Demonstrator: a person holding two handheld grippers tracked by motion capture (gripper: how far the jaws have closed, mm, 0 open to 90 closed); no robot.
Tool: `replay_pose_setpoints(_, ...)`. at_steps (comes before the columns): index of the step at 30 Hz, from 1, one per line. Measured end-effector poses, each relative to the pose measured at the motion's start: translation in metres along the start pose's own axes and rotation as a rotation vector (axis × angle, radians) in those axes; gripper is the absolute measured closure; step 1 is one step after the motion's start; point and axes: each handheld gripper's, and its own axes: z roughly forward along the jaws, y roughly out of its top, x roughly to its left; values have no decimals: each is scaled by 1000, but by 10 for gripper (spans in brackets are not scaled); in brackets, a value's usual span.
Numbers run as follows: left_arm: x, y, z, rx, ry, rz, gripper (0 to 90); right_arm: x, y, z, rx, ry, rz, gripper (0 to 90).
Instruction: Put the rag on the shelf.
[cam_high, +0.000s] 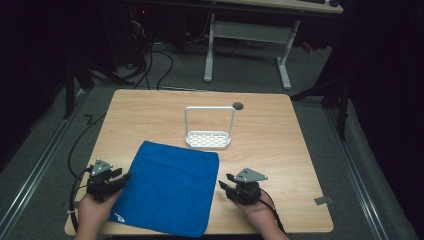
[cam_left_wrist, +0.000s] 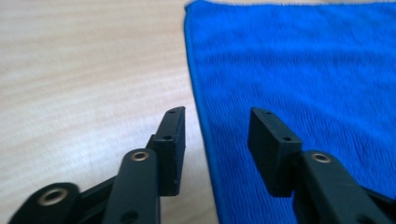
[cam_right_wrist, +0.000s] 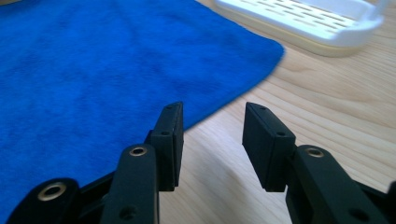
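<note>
The blue microfibre cloth (cam_high: 170, 192) looked soft, light and limp, best pinched at its side edges; left gripper (cam_high: 122, 177) and right gripper (cam_high: 223, 187) jaws stood part-open, holding nothing

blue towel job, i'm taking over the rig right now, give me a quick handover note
Left gripper: open, at the blue towel's left edge, which lies between its jaws, not pinched.
Right gripper: open, at the towel's right edge, nothing gripped.
Towel: spread flat on the table, near side. White rack stands just behind it, empty.
Done: both grippers brought to the towel's sides.
Left: likely close on the edges, then fold or lift the towel.
</note>
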Motion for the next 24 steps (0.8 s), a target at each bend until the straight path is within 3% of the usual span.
replay_pose_setpoints(5,-2,-4,-2,12,-18,20,673,12,5,9,11,52,-23,669)
replay_pose_setpoints(10,-6,-7,-2,38,-15,29,764,25,8,19,43,90,-77,839)
replay_pose_setpoints(13,-7,-8,-3,39,-17,32,798,30,10,23,56,106,-91,888)
replay_pose_setpoints(17,-10,-8,-3,40,-27,58,819,32,7,28,116,91,-111,900)
replay_pose_setpoints(24,-29,-4,2,58,-73,125,810,19,2,17,130,51,-91,900)
